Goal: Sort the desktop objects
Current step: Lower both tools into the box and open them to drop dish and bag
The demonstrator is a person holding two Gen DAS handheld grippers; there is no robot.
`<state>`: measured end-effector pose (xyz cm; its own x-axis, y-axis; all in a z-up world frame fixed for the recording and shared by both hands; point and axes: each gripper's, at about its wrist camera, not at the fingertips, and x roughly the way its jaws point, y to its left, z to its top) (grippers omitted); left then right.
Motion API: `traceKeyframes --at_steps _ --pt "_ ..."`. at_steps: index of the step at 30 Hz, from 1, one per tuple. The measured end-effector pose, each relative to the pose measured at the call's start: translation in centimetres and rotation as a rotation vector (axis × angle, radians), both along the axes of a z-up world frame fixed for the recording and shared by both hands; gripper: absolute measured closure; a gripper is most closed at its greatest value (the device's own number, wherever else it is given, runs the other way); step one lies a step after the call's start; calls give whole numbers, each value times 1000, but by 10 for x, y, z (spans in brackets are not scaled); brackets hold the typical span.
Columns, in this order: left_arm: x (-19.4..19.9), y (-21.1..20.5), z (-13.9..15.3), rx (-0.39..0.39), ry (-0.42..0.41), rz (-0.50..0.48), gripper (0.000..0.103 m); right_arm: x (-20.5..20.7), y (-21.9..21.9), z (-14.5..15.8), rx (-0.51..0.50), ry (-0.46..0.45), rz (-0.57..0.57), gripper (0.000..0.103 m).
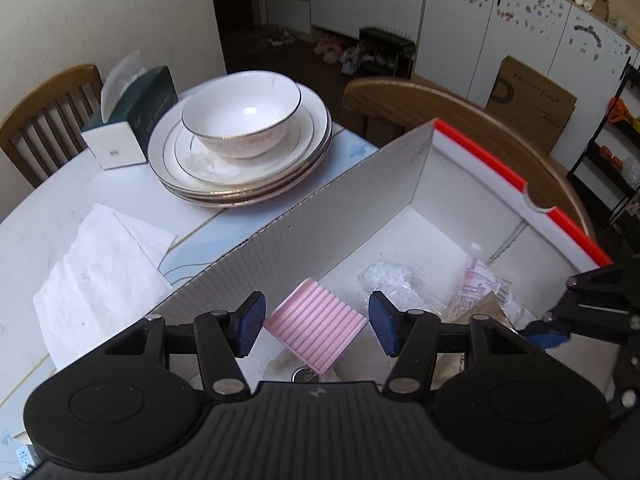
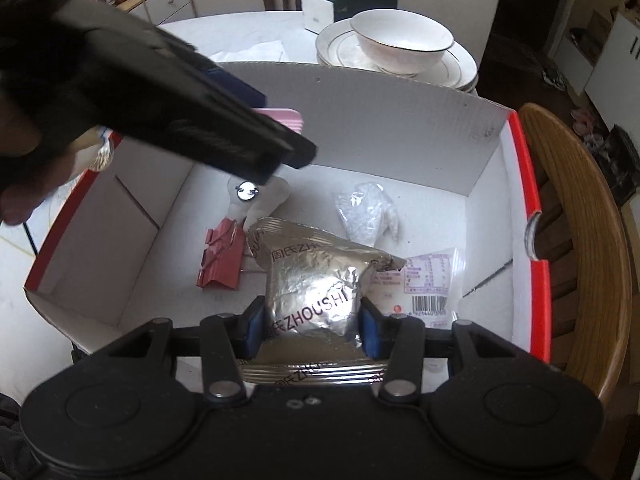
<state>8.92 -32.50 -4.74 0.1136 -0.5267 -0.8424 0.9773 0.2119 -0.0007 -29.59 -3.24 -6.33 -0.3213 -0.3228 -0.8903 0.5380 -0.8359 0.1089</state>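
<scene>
Right claw point(image 2: 312, 326) clamped on a silver foil packet point(image 2: 316, 280) low inside the white box point(image 2: 400, 128). Left claw point(image 1: 316, 322) spread wide, gripping nothing, above a pink ribbed pad point(image 1: 316, 328) in the box point(image 1: 340, 216).

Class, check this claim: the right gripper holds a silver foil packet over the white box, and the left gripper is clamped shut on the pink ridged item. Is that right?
Not quite. The left wrist view shows the left gripper open, its pads apart from the pink ridged item. The right gripper does hold the silver foil packet over the white box.
</scene>
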Motion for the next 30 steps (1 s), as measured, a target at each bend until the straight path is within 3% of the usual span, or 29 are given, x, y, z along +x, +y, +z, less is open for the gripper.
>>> traceKeyframes --at_steps 9,18,30 --pt "-11 -14 -22 91 -10 -48 47 2 -10 -8 29 1 47 57" --pt "-13 -17 -38 148 33 -65 47 0 -15 -15 7 -50 41 57" --pt "-13 -16 -37 145 50 -71 47 -3 -16 -19 -6 -70 34 51"
